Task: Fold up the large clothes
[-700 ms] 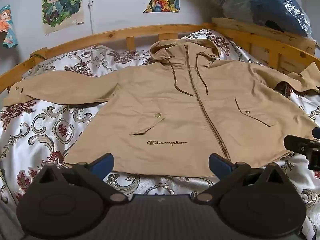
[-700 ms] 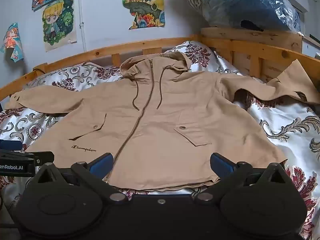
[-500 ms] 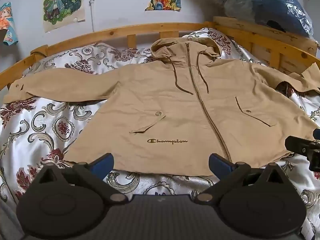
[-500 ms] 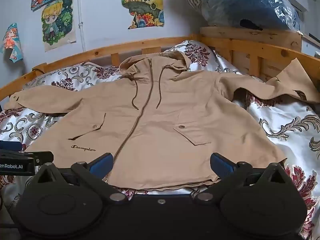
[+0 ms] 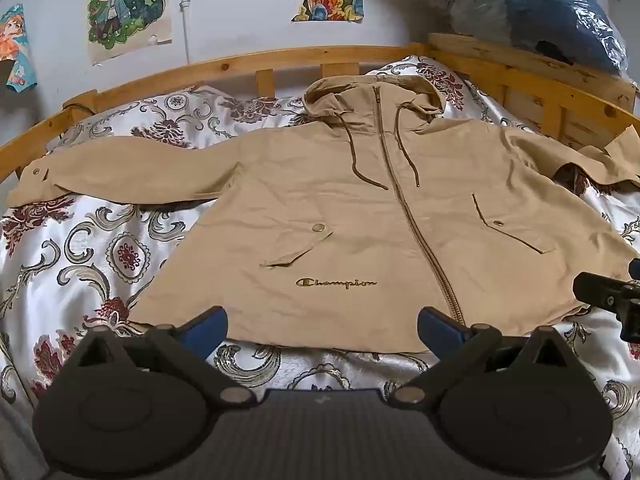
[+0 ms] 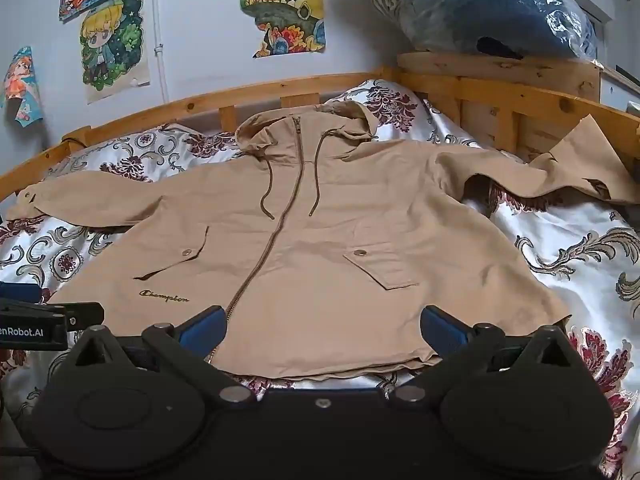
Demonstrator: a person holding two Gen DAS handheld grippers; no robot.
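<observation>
Partly hidden from you is the tan zip-front hooded jacket point(image 5: 352, 216), which lies face up and spread flat on the floral satin bedspread point(image 5: 80, 248), hood toward the curved wooden bed rail point(image 5: 240, 62). Its sleeve on the right of both views rumples up against the rail, so the cuff there is hard to make out, and in the right wrist view the hem's middle drops behind your gripper body. The other sleeve stretches out flat to the left, cuff button showing.

Your left gripper point(image 5: 322, 330) hovers level just short of the hem, its blue-padded fingers point(image 5: 204, 328) spread wide apart with nothing between them. Your right gripper point(image 6: 322, 330) sits the same way at the hem near the zipper's end, fingers point(image 6: 442, 330) also wide apart and empty. Each tool's tip pokes into the other's view at the frame edge, cut off.

Plastic-wrapped blue bedding point(image 6: 500, 4) sits on the rail's corner.
</observation>
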